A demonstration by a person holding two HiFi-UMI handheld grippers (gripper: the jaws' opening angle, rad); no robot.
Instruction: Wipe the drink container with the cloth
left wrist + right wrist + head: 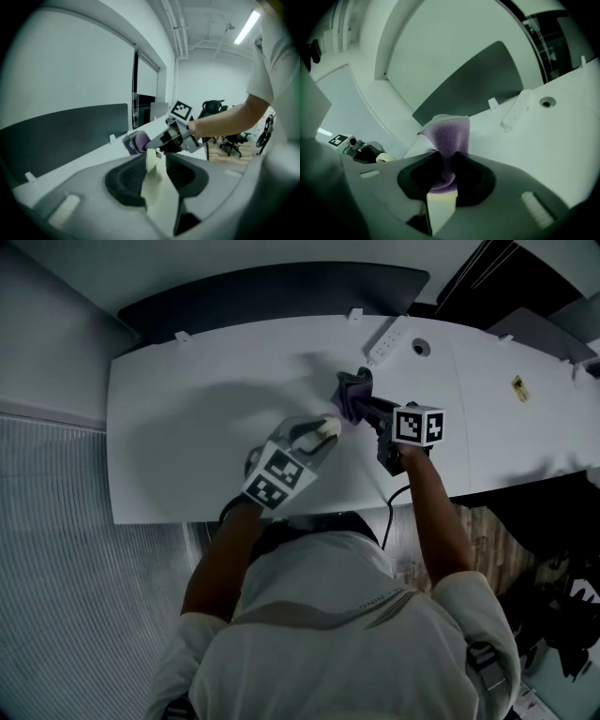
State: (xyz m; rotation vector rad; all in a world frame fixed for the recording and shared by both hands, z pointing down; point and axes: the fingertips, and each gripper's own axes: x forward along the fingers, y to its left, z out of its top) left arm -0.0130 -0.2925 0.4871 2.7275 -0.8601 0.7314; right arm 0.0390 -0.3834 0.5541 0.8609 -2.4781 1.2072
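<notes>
Right gripper (pixel 445 159) clenched on purple cloth (pixel 451 133); left gripper (pixel 156 159) jaws apart, seemingly empty.

Left of the power strip (pixel 388 340) the white surface (pixel 187 418) lies bare and wide, open to a pass. Just right of the strip sits a round cable hole (pixel 421 347). Behind it a dark partition (pixel 272 289) walls off the back edge. In front of it the left gripper (pixel 326 428) and the right gripper (pixel 364 407), with its cloth (pixel 352 388), crowd the middle, close together.
</notes>
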